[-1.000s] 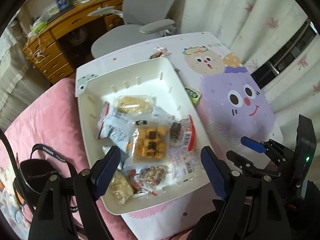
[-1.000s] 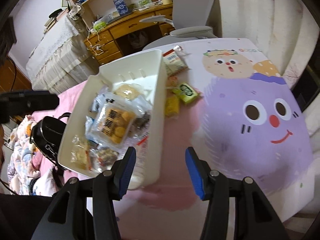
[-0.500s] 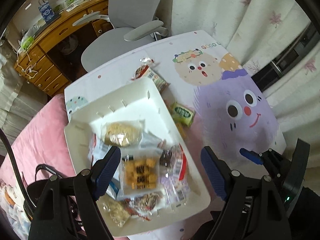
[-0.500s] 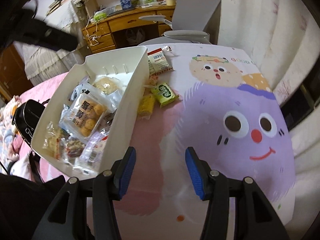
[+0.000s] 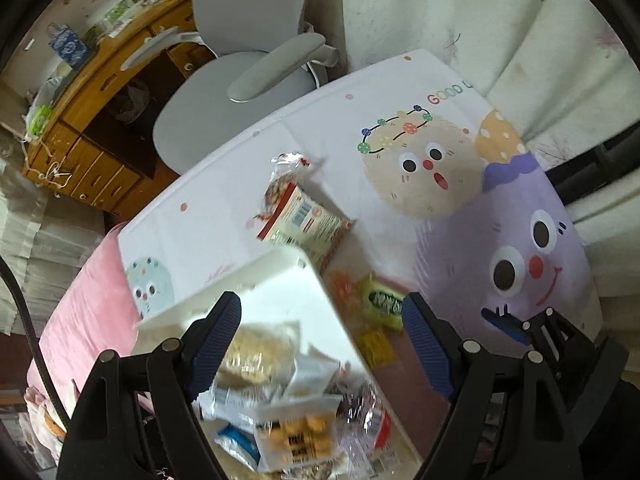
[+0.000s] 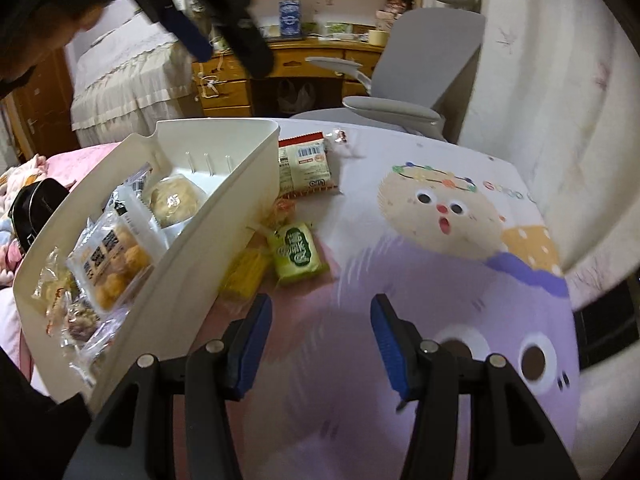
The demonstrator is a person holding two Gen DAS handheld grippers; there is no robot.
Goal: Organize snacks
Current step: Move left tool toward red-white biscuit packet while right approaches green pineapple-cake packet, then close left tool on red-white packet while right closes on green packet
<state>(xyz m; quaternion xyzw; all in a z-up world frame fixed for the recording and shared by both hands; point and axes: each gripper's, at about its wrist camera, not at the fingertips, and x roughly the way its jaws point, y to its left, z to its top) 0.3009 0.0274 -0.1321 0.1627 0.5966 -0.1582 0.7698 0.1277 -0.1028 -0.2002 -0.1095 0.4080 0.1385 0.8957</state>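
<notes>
A white bin [image 5: 280,258] [image 6: 224,216] holds several wrapped snacks. Loose on the cartoon tablecloth beside its right wall lie a green packet [image 6: 296,252] [image 5: 380,300], a yellow packet [image 6: 244,272] [image 5: 376,344], a small orange candy [image 6: 284,206] and a red-and-white packet [image 6: 306,164] [image 5: 308,220]. Farther off lies a small clear-wrapped sweet [image 6: 340,134] [image 5: 288,160]. My left gripper [image 5: 320,334] hangs open above the bin's far right corner, holding nothing. My right gripper [image 6: 320,338] is open and empty, low over the cloth just short of the green and yellow packets.
A grey office chair [image 6: 400,92] stands at the table's far edge, with a wooden desk [image 6: 304,60] behind it. White curtains [image 6: 552,100] close off the right side. A pink bedspread and a black bag [image 6: 32,208] lie left of the bin.
The left gripper has travelled from over the bin's middle toward its far right corner. The right gripper has rolled and dropped closer to the loose packets. Both sets of jaws kept their width.
</notes>
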